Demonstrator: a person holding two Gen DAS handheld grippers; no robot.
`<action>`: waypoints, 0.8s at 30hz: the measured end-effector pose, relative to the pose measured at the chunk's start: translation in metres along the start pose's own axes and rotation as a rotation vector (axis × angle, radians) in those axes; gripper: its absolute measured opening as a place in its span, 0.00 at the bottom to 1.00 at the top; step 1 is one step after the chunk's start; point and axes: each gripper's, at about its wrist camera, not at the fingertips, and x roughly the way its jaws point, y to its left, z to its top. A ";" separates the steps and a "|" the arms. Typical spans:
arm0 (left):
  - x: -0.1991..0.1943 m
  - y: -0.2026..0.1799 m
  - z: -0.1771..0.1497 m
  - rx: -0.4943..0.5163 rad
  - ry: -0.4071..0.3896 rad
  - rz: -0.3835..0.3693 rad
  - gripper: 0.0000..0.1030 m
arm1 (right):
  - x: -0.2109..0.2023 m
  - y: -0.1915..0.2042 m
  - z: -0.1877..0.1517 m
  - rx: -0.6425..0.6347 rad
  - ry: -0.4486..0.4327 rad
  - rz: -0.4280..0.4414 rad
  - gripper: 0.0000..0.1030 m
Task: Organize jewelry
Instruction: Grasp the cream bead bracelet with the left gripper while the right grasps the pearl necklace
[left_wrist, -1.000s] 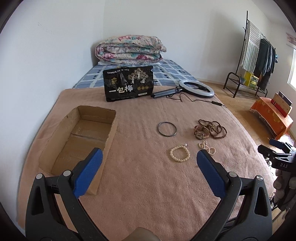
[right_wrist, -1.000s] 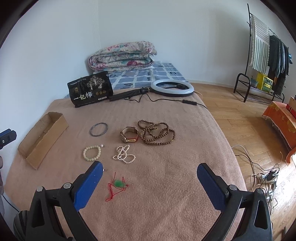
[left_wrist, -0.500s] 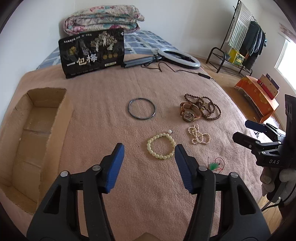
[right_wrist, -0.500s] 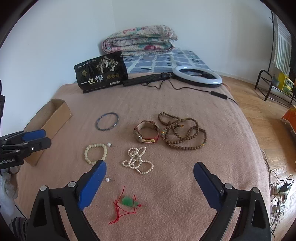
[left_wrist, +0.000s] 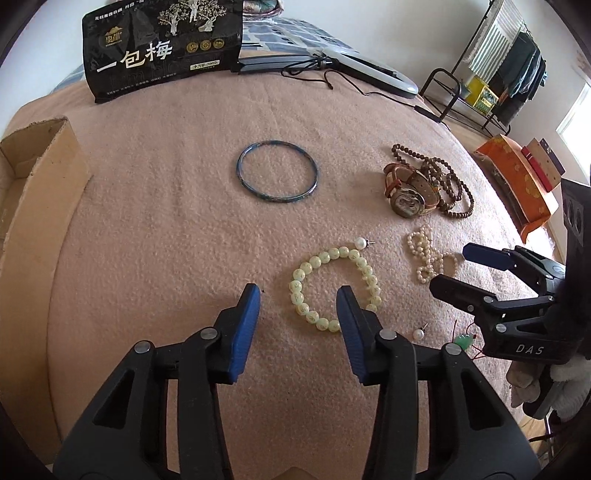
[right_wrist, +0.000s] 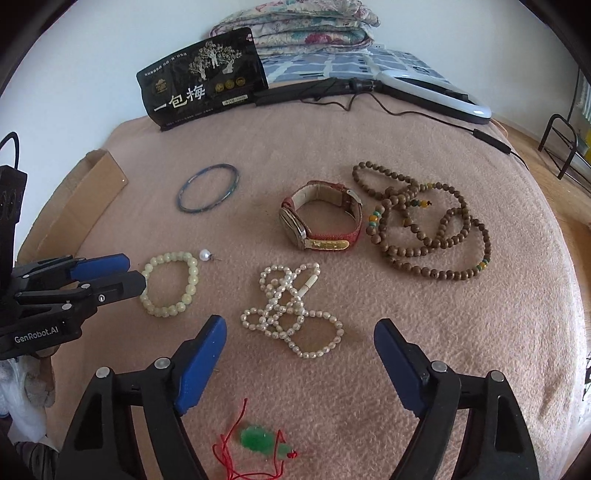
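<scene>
On the pink blanket, my left gripper (left_wrist: 299, 295) is low over a pale green bead bracelet (left_wrist: 306, 266). Its jaws are closing, with the bracelet's left side between the blue pads, untouched. My right gripper (right_wrist: 301, 326) hovers just short of a tangled pearl strand (right_wrist: 284, 314), jaws wide but closing, nothing gripped. Farther back lie a red-strapped watch (right_wrist: 321, 218), a brown wooden bead necklace (right_wrist: 436, 236) and a blue bangle (left_wrist: 280, 199). A pearl earring (right_wrist: 204, 254) sits by the bracelet. A green pendant on red cord (right_wrist: 258, 439) lies beneath the right gripper.
An open cardboard box (left_wrist: 40, 177) stands at the blanket's left edge. A black snack bag (right_wrist: 203, 85) and a ring light (right_wrist: 436, 92) with its cable lie at the back, before a folded quilt. A clothes rack (left_wrist: 509, 66) stands off the bed's right side.
Both grippers have dropped toward the blanket and tilted down. The left jaws have narrowed a lot and now straddle the bracelet's side. The right jaws have narrowed a little.
</scene>
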 end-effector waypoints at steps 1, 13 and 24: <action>0.003 0.001 0.001 -0.004 0.001 -0.002 0.41 | 0.002 0.000 0.001 0.003 0.001 -0.001 0.79; 0.021 -0.003 0.008 0.027 0.001 0.021 0.19 | 0.017 0.009 0.011 -0.059 0.019 -0.058 0.74; 0.019 -0.007 0.002 0.054 -0.017 0.032 0.07 | 0.017 0.006 0.011 -0.055 0.008 -0.065 0.42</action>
